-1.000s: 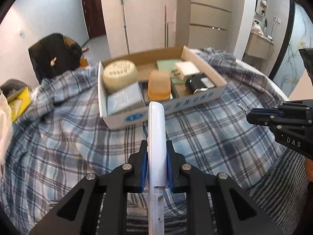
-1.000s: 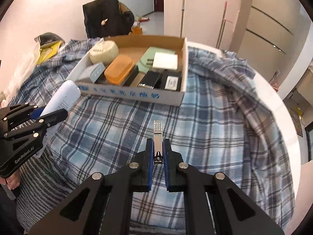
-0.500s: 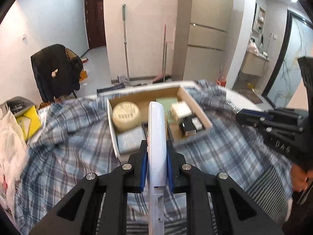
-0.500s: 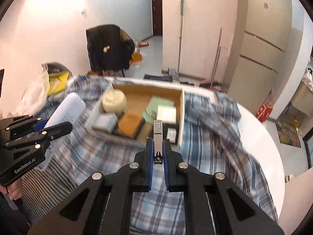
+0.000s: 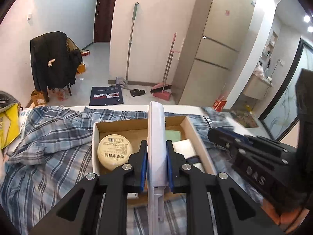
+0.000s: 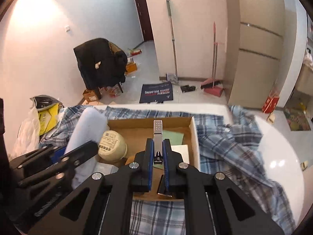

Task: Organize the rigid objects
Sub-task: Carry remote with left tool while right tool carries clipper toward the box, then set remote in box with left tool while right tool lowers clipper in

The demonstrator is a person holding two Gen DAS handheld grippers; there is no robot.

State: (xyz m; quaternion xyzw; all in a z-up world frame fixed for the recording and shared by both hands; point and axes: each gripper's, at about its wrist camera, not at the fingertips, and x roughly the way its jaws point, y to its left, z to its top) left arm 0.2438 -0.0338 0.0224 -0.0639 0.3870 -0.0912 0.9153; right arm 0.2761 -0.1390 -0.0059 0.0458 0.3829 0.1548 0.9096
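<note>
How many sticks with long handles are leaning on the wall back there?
2: a grey-green mop against the middle wall, and a pink broom to its right, beside the fridge. Others may be hidden from view.

One cardboard box (image 5: 140, 122), one round tin (image 5: 115, 151), two grippers (image 5: 156, 162) (image 6: 157, 156).

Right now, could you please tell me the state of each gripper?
Left gripper: shut on the white device, above the cardboard box.
Right gripper: shut on the nail clipper, also above the box.
</note>
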